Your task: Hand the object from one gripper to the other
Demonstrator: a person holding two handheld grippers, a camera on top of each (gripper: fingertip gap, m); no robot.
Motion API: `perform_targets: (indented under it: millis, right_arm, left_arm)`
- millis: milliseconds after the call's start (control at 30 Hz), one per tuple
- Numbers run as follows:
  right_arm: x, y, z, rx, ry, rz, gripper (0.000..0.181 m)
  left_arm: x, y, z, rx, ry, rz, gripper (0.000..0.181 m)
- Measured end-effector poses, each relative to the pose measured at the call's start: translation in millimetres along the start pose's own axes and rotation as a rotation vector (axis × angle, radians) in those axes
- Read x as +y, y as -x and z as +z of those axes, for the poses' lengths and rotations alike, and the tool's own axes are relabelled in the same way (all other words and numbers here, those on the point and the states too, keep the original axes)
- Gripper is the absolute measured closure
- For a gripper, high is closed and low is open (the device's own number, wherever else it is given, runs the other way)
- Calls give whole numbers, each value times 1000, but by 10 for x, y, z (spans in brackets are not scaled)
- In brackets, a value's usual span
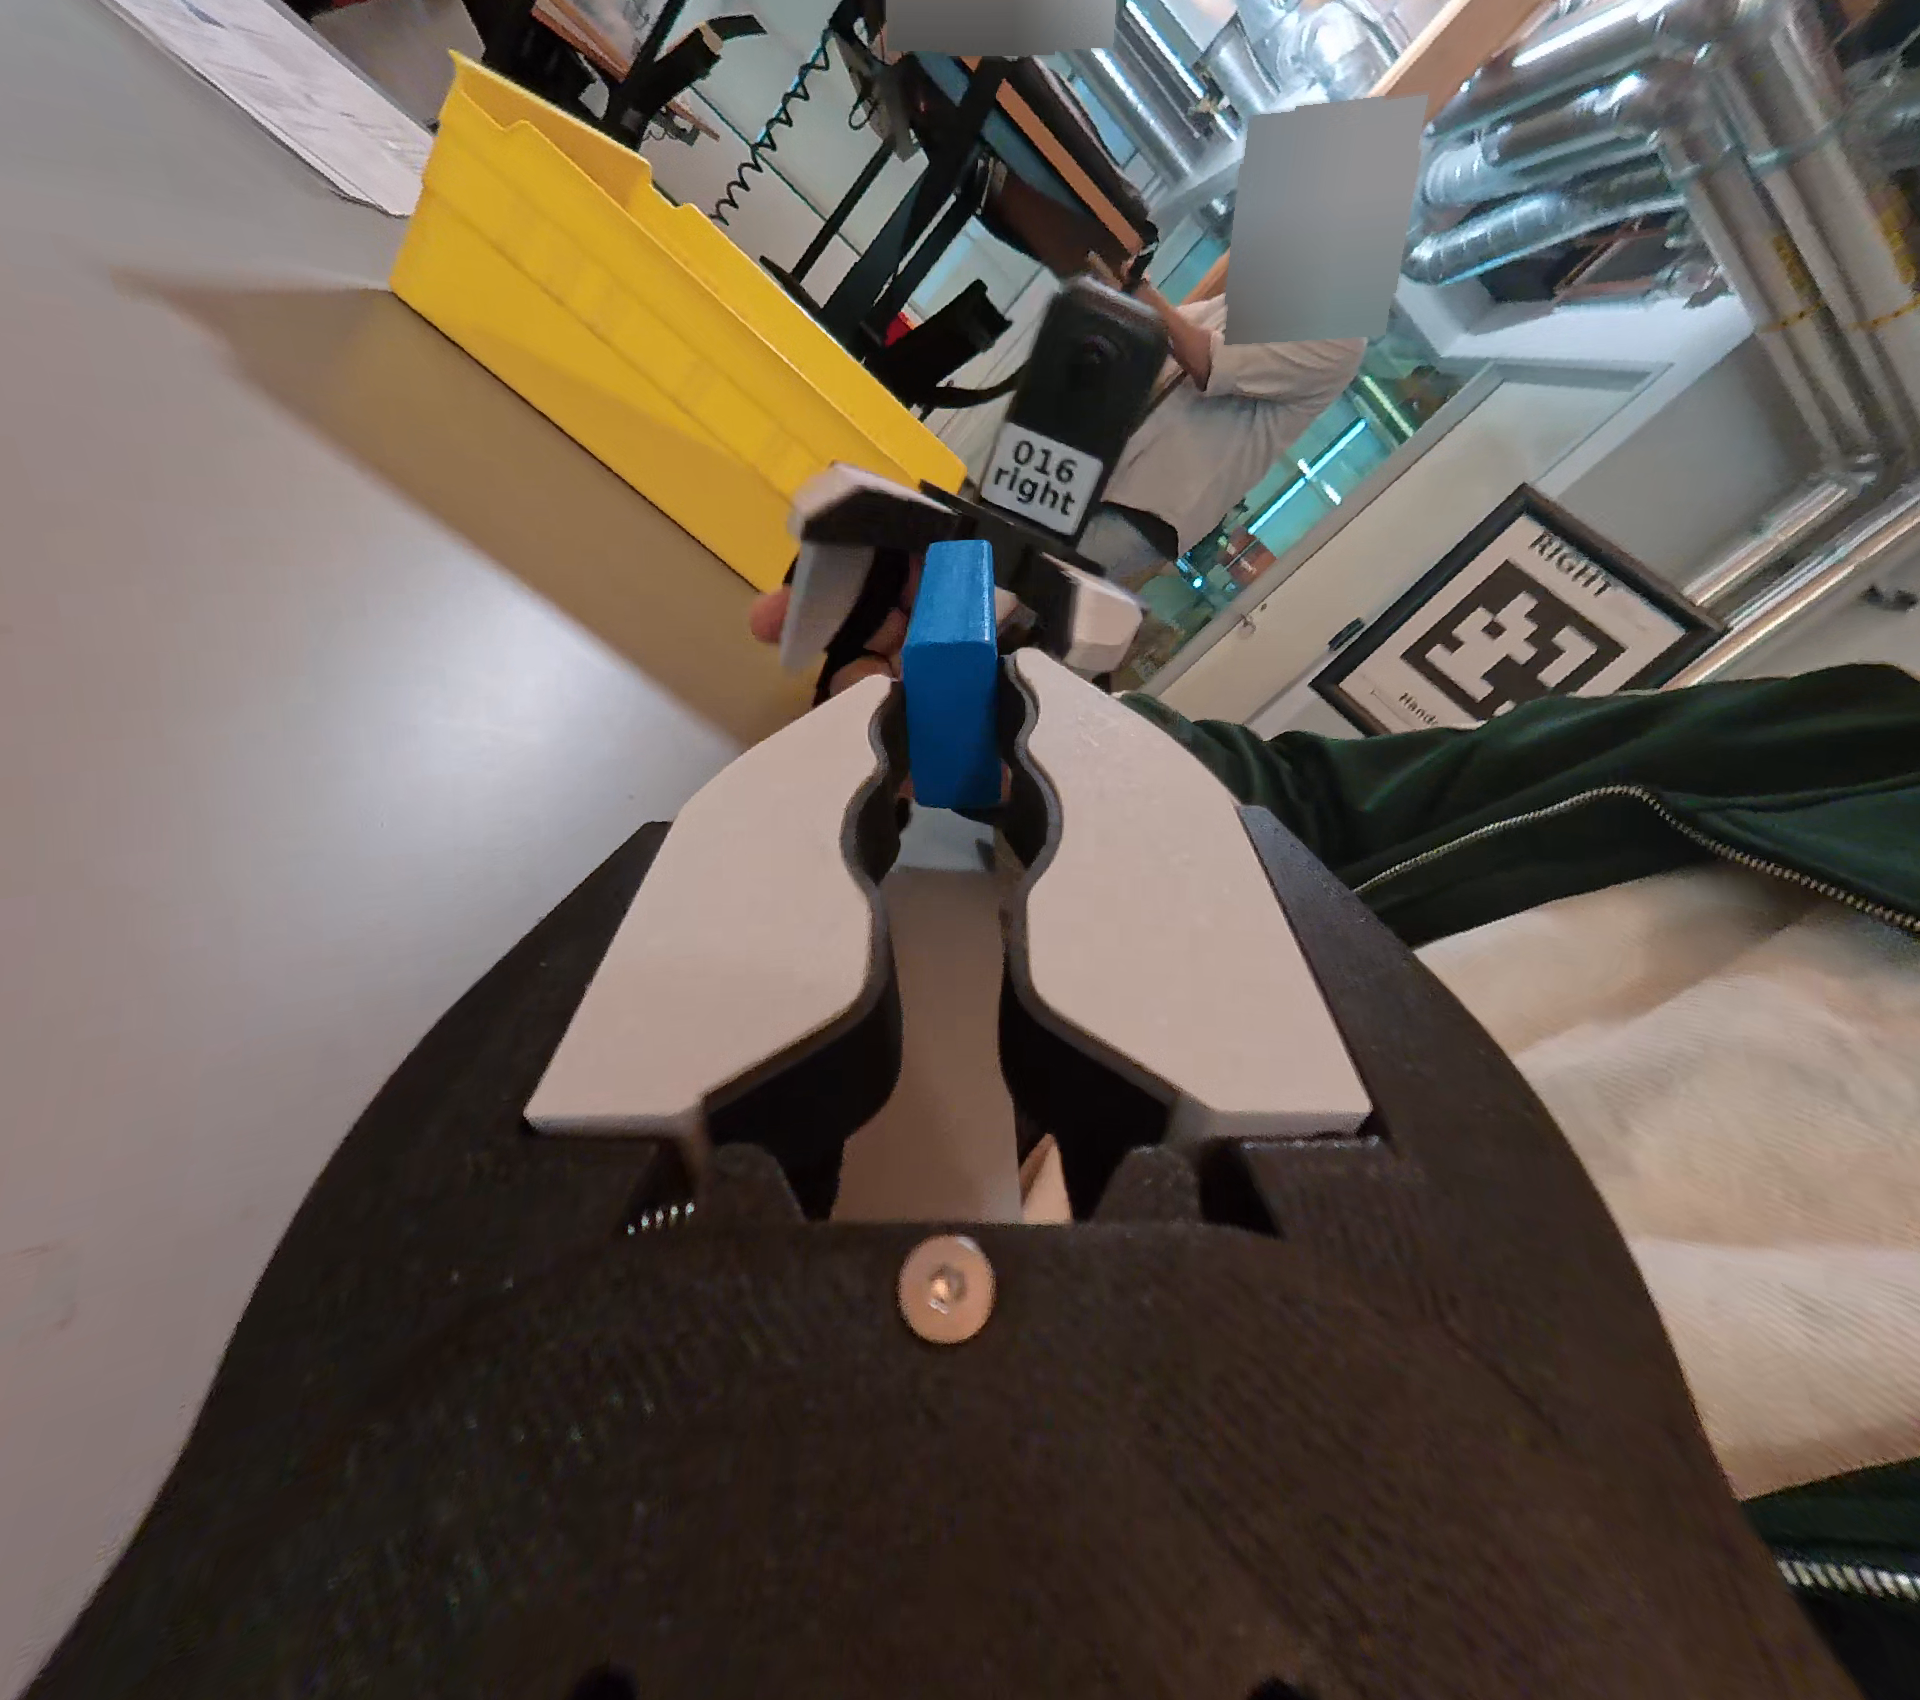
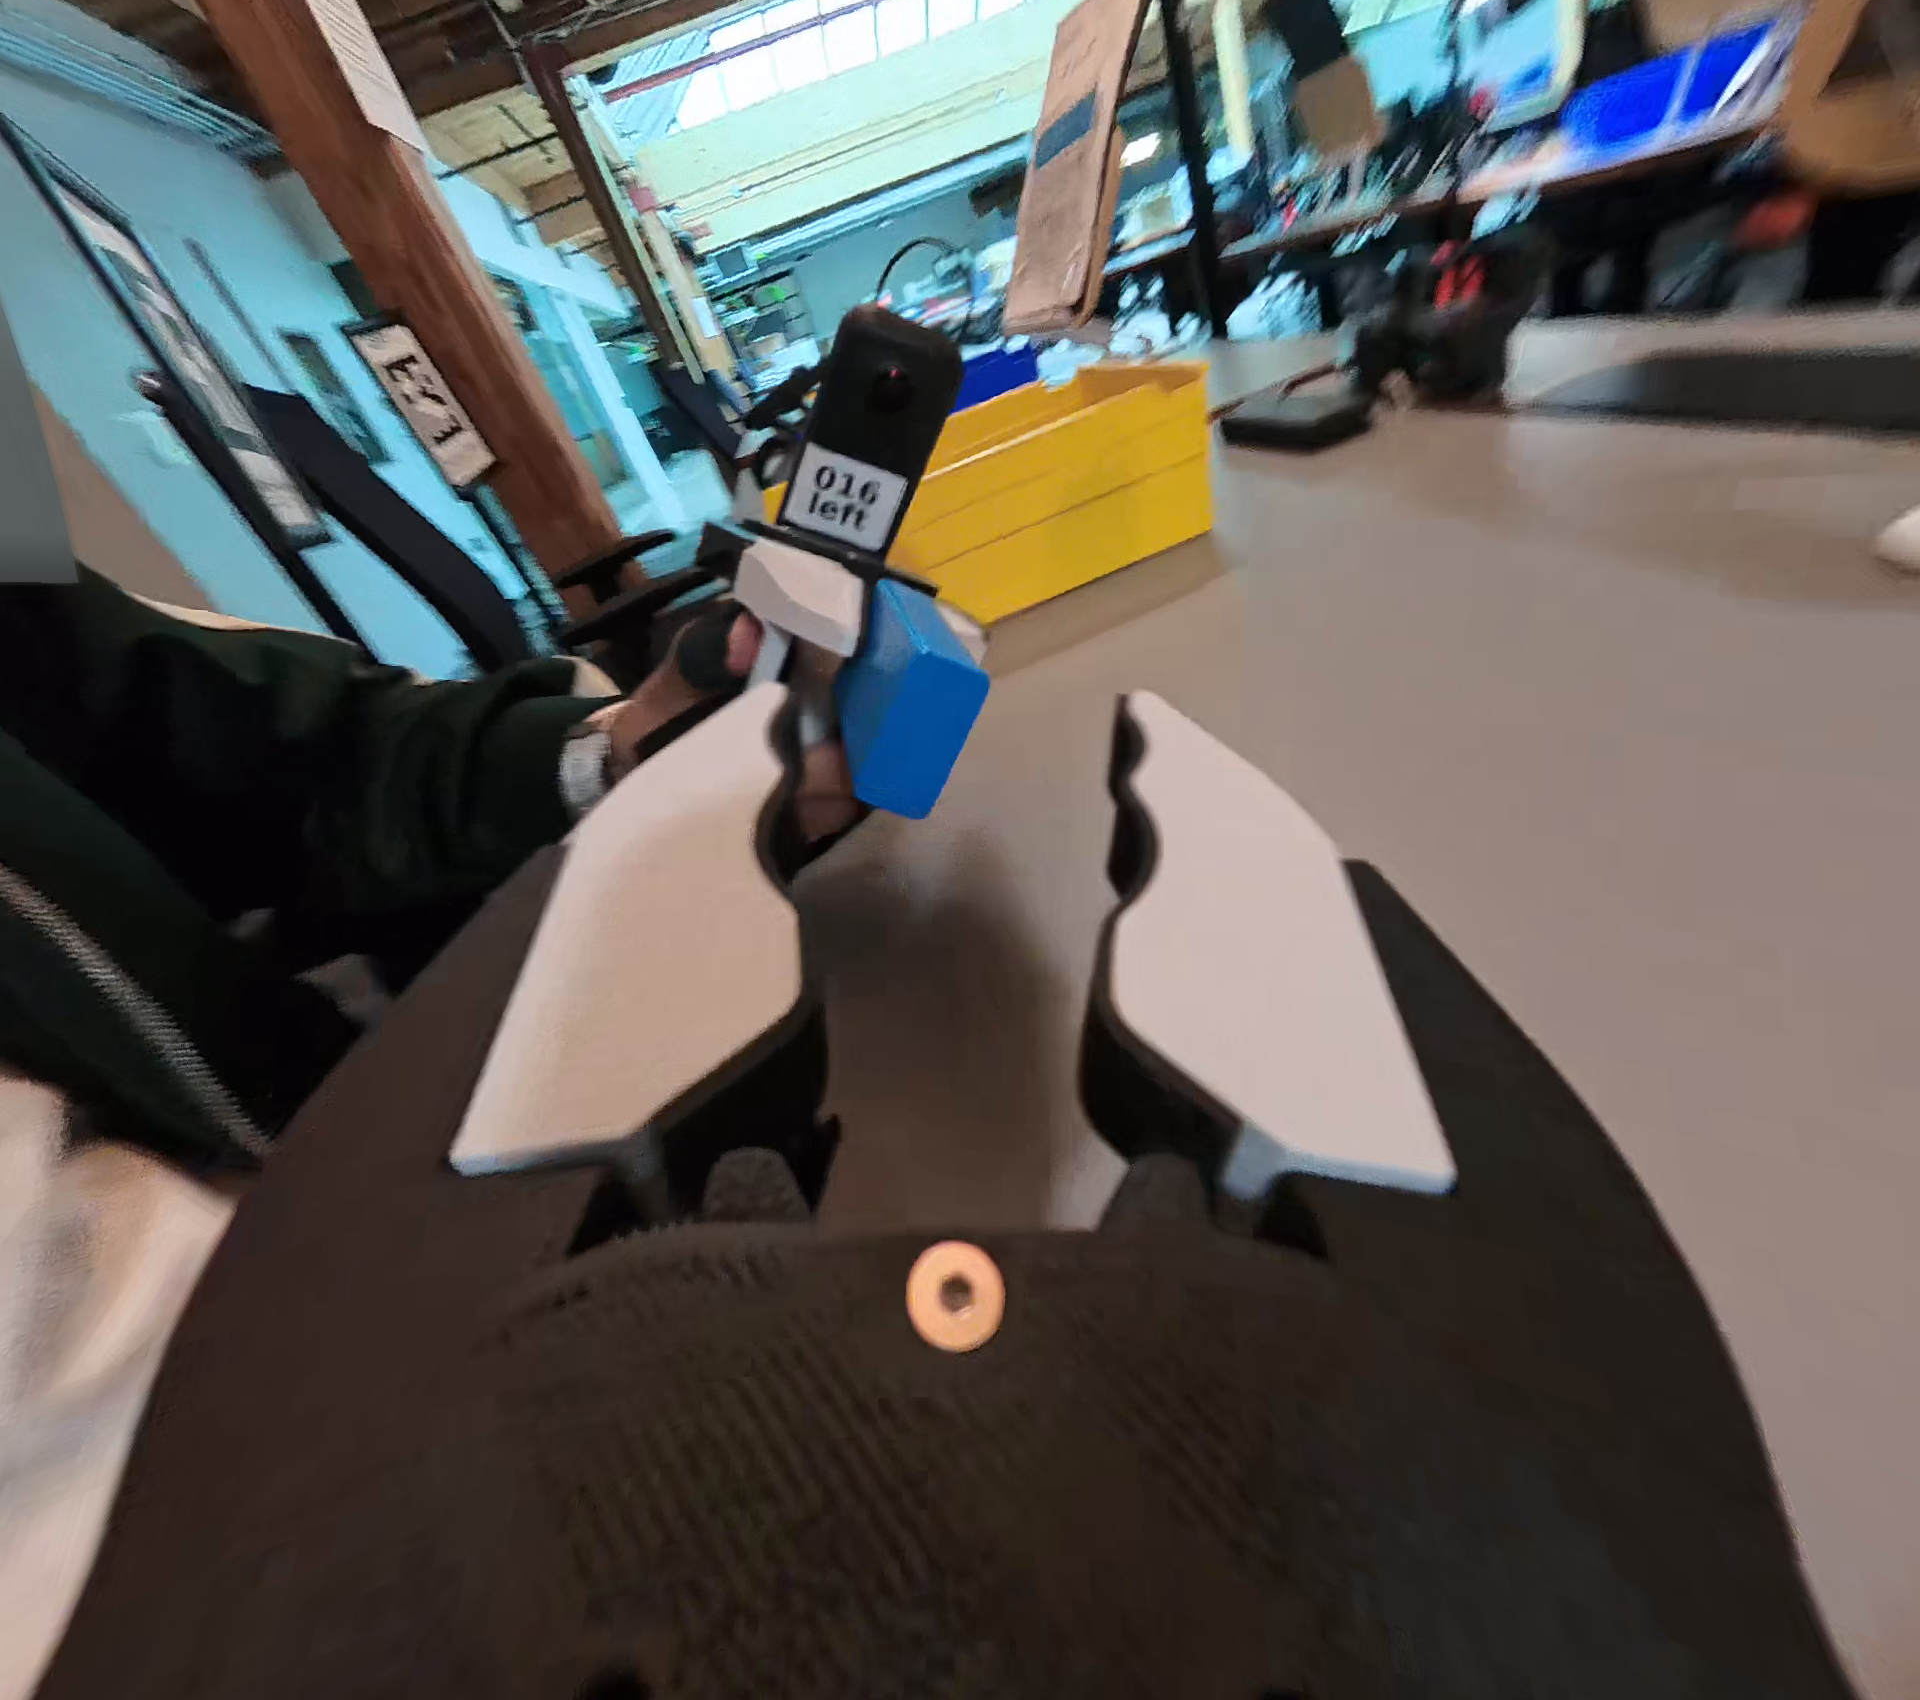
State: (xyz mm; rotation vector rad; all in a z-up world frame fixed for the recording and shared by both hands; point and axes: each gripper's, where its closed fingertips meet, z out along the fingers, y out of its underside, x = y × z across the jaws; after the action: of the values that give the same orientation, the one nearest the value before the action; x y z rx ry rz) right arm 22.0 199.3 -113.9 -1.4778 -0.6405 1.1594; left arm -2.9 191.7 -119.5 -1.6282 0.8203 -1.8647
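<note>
Left tongs [image 1: 951, 694] grip blue block [image 1: 948, 684]; right tongs [image 2: 945, 720] spread, seemingly level.

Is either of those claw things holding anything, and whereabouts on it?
The left gripper grips the blue block by its lower end; the right gripper is open, empty.

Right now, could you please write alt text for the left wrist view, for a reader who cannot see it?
The left gripper is shut on a blue block held above a grey table, and the open right gripper faces it just beyond the block. A yellow bin stands on the table behind, and a dark green sleeve crosses on the right.
</note>
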Motion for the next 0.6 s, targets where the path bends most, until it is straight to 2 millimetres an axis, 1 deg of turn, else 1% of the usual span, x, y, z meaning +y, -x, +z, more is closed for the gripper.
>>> perform_targets:
  millis: [67,100,167,267,367,467,567,600]
  right_arm:
    - [-73,-27,-26,44,-33,-158,107]
    - [-86,-1,-33,41,-30,-238,103]
    - [-54,125,-31,-19,0,-385,103]
    - [58,201,-11,-36,70,-549,112]
    - [161,198,5,-18,134,-657,122]
    - [210,187,12,-6,169,-703,127]
    - [190,175,-3,12,172,-728,148]
    - [185,182,-8,7,180,-725,148]
  left_arm:
    - [-24,31,-32,9,-17,-56,162]
    - [-26,42,-45,21,-19,-92,162]
    - [-16,53,-58,57,-16,-173,163]
    - [33,74,-51,102,0,-291,163]
    - [81,63,-29,134,20,-353,162]
    - [117,32,-1,148,49,-353,162]
    - [146,4,17,162,70,-351,162]
    - [146,-4,21,168,70,-352,162]
